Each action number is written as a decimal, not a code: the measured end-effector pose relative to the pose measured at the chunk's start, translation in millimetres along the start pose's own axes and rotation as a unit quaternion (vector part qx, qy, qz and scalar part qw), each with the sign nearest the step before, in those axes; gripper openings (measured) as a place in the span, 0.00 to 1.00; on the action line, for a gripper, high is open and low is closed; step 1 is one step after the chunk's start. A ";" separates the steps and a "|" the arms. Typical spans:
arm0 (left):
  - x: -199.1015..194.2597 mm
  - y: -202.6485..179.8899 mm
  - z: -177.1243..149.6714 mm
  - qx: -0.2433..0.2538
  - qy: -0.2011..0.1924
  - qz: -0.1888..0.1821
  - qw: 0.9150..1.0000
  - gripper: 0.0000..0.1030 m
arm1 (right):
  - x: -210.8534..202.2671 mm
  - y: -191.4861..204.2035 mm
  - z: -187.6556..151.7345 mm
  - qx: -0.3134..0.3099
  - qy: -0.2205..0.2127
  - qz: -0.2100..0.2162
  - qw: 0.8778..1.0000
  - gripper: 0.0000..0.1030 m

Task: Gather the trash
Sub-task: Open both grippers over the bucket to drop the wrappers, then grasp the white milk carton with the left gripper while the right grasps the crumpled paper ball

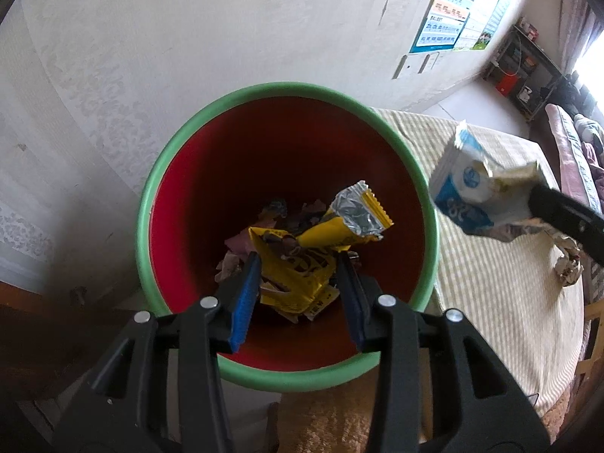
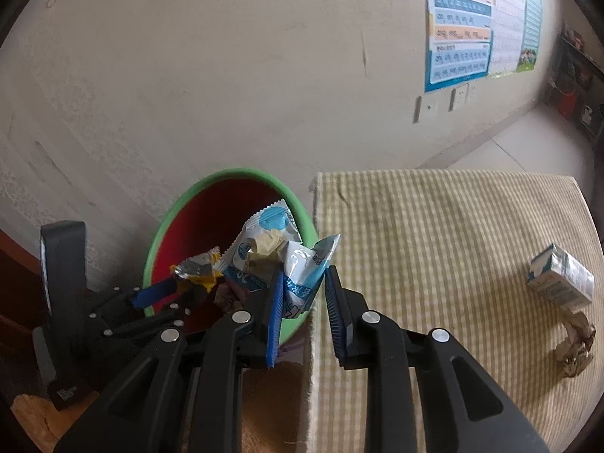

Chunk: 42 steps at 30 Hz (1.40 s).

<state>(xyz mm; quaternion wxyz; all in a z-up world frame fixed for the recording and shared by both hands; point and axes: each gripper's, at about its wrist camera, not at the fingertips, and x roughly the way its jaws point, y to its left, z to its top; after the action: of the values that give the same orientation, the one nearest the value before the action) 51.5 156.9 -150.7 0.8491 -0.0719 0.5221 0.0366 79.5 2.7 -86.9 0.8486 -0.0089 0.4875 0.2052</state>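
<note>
A red bin with a green rim (image 1: 151,196) stands on the floor by the wall, beside a bed; it shows in the right wrist view too (image 2: 162,234). My left gripper (image 1: 298,260) hangs over the bin mouth, open, with a yellow and silver wrapper (image 1: 321,241) between and below its fingers among other trash. My right gripper (image 2: 302,275) is at the bin's right rim with its jaws parted, and a blue and white wrapper (image 2: 271,249) sits between its fingers; the same wrapper shows in the left wrist view (image 1: 468,188).
The bed with a checked yellow cover (image 2: 434,245) lies right of the bin. A small milk carton (image 2: 562,283) and a crumpled paper wad (image 2: 573,347) lie on it at the right. A wall with posters (image 2: 460,22) is behind.
</note>
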 end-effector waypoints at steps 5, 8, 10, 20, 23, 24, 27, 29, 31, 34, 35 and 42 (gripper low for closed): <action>-0.6 3.6 -1.4 -0.014 -0.004 0.012 1.000 0.61 | -4.2 11.5 7.8 -0.005 -0.021 0.032 0.999 0.44; -1.1 4.7 -3.1 -0.016 -0.003 0.012 1.000 0.61 | -10.8 3.7 4.9 0.001 -0.029 0.032 0.999 0.45; -1.2 2.9 -4.1 -0.015 0.000 0.010 1.000 0.61 | -17.7 -15.7 -3.9 0.019 -0.033 0.024 0.999 0.47; -2.5 -35.0 -6.6 0.031 0.002 -0.002 1.000 0.61 | -81.7 -208.7 -77.6 0.181 -0.067 -0.214 0.958 0.65; -2.2 -59.0 -4.1 0.056 0.006 -0.017 0.998 0.62 | -80.6 -265.4 -100.6 0.256 -0.037 -0.228 0.939 0.69; -3.7 -71.8 -3.0 0.070 0.004 -0.027 0.997 0.66 | -75.5 -282.3 -107.8 0.279 -0.020 -0.223 0.934 0.69; -10.8 -108.7 -1.2 0.119 -0.009 -0.044 0.992 0.70 | -63.6 -310.4 -122.8 0.318 -0.001 -0.198 0.927 0.68; -16.4 -142.3 0.9 0.168 -0.020 -0.060 0.984 0.73 | -56.8 -321.6 -126.8 0.330 0.010 -0.171 0.928 0.42; -20.0 -174.6 1.6 0.216 -0.021 -0.073 0.973 0.79 | -59.9 -324.6 -128.1 0.330 0.007 -0.158 0.931 0.36; -24.2 -224.3 -0.5 0.290 -0.027 -0.095 0.952 0.79 | -84.3 -311.4 -138.1 0.332 -0.029 -0.141 0.932 0.35; -23.2 -236.9 0.1 0.305 -0.028 -0.099 0.947 0.79 | -92.4 -304.6 -142.6 0.333 -0.041 -0.141 0.931 0.35; 5.8 -330.0 4.9 0.445 -0.030 -0.104 0.889 0.83 | -113.7 -288.3 -206.4 0.408 -0.077 -0.125 0.901 0.35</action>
<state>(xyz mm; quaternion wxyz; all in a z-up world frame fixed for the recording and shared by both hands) 103.7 -168.0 -126.0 0.8065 0.2605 0.4474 -0.2854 -37.6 -344.4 -153.9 0.8313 0.2932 0.4568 -0.1197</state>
